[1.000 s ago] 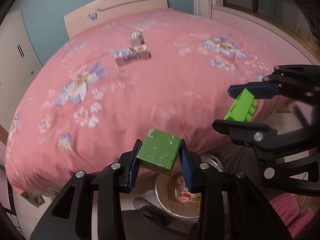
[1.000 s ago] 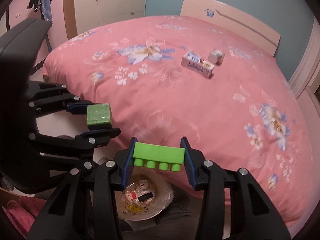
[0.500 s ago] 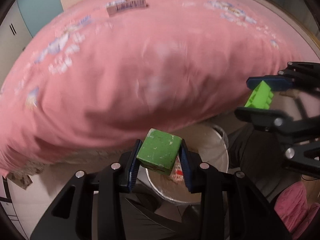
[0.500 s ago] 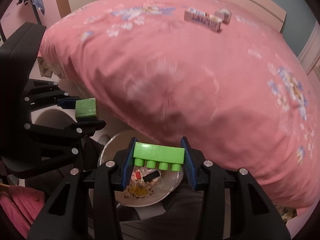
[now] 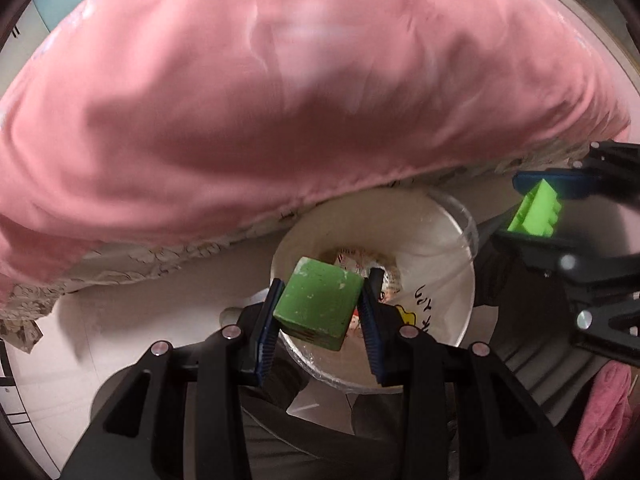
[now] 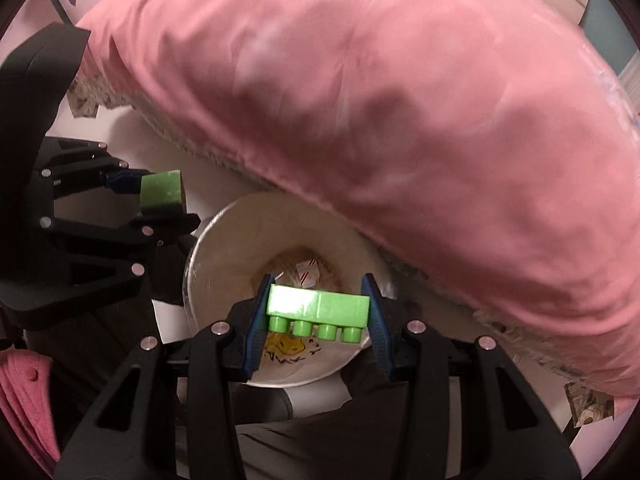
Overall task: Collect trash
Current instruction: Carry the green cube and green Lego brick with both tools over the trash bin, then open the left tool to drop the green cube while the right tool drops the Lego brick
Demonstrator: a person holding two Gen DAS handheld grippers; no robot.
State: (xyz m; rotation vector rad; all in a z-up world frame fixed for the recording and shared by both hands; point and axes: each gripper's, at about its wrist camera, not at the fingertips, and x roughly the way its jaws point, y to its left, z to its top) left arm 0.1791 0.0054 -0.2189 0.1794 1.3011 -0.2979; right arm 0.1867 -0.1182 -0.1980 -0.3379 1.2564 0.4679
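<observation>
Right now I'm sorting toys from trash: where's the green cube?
Left wrist view, centre: the green cube is clamped in the left gripper, over the white bin beside the bed.

Right gripper [image 6: 318, 312] clamping green toy brick [image 6: 318, 306], white bin [image 6: 224, 240] below, pink bedspread [image 6: 400, 120] behind

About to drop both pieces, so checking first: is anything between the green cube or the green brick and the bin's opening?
Nothing visible. The green cube in the left gripper and the green brick in the right gripper hang over the open bin; the pink bedspread only overhangs its far rim.
</observation>
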